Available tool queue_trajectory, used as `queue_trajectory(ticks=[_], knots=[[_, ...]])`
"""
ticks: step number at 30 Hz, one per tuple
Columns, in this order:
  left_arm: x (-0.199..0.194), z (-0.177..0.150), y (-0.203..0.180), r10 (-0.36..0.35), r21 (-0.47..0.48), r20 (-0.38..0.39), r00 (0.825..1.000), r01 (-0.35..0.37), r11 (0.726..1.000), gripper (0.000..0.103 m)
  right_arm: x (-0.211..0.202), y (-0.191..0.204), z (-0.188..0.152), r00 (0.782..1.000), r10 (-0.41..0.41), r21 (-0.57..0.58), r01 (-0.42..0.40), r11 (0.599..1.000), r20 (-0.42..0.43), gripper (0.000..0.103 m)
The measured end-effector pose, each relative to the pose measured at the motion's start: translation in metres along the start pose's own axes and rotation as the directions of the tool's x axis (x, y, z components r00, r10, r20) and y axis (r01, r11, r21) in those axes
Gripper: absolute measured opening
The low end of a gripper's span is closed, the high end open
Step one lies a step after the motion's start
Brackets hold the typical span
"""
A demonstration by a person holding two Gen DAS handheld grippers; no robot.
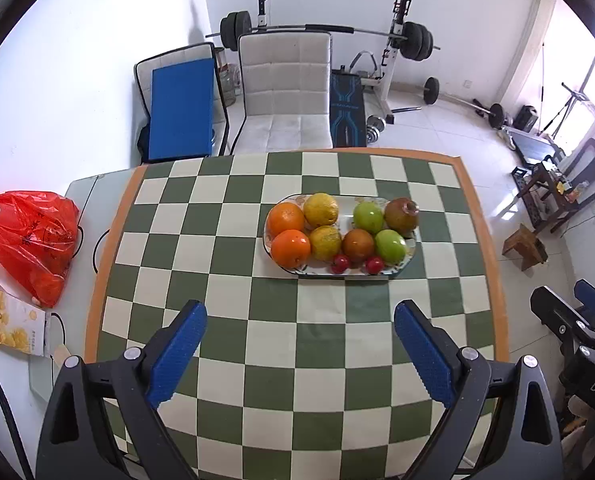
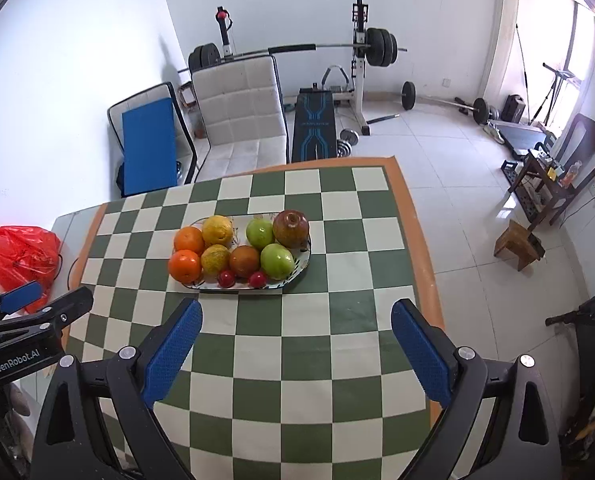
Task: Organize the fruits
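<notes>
We hold two grippers over the worktop [image 1: 225, 392], which has a green and white checked cloth [image 2: 337, 360] on it. The left gripper [image 1: 300, 318] has its blue jaws wide apart, and nothing is between them. The right gripper [image 2: 296, 316] also has its jaws wide apart and holds nothing.

The fruits are all on one long plate [image 1: 411, 249]. The plate sits on the cloth, on the far side of both grippers and well apart from them.

On the left end of the plate are two oranges [image 1: 285, 218], one behind the other. Just beside the oranges are two yellow lemons [image 1: 320, 209]. Past the lemons, near the middle of the plate, is a brown round fruit [image 1: 357, 245]. Two green apples [image 1: 368, 217] lie toward the right end of the plate. At the far right end of the plate is a big reddish-brown fruit with a little crown on top [image 1: 401, 214]. Two small red fruits [image 1: 340, 264] sit at the front edge of the plate, the side closest to us.

Far to the left of the plate, off the cloth, lies a red plastic bag [image 1: 31, 240]. Behind the plate, past the worktop, stands a white chair [image 1: 285, 92].
</notes>
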State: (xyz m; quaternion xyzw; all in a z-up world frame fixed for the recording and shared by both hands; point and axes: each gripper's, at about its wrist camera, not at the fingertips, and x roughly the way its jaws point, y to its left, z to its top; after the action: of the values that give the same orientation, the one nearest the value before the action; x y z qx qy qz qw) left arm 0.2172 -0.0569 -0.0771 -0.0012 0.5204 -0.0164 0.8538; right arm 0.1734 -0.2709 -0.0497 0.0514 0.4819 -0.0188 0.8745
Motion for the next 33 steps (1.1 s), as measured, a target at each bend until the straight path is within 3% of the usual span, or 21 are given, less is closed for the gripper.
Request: queue_trajectory(ticks=[7, 14, 21, 33], knots=[[-0.058, -0.019, -0.006, -0.028, 0.001, 0.068, 0.997, 0.028, 1.000, 0.096, -0.083, 0.004, -0.017, 0.997, 0.011, -0.021, -0.009, 1.000, 0.083, 0.098], [-0.106, -0.038, -0.012, -0.017, 0.018, 0.141, 0.990, 0.014, 1.000, 0.096, -0.140, 0.010, -0.034, 0.991, 0.031, -0.037, -0.027, 0.999, 0.131, 0.098], [-0.125, -0.053, -0.012, -0.015, 0.010, 0.160, 0.987, 0.014, 1.000, 0.096, -0.167, 0.011, -0.046, 0.988, 0.029, -0.038, -0.024, 0.999, 0.152, 0.098], [-0.129, -0.058, -0.015, -0.014, -0.003, 0.165, 0.986, 0.015, 1.000, 0.096, -0.163, 0.016, -0.042, 0.989, 0.050, -0.042, -0.045, 0.998, 0.136, 0.098]])
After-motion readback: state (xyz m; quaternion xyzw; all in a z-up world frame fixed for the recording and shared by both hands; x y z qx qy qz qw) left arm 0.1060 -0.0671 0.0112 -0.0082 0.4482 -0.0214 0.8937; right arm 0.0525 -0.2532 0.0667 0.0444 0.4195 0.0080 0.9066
